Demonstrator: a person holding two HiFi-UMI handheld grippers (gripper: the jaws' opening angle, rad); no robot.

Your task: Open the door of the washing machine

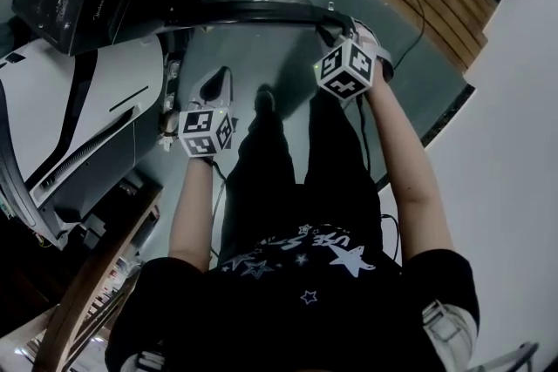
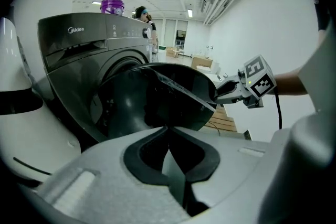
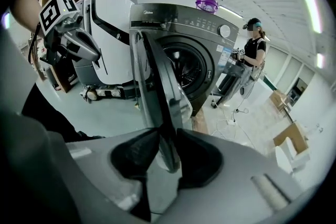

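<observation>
The washing machine's (image 3: 202, 29) door (image 3: 157, 81) already stands swung well clear of the drum, its rim pinched in the right gripper (image 3: 165, 139), the left gripper (image 2: 168, 131) pressed together, empty, nearby; only a wider swing seems left.

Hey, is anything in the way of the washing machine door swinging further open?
Possibly: the left gripper, shut and empty, hangs on the outer side of the door, where it would swing. Beyond it stands a white machine. The right gripper grips its rim.
</observation>
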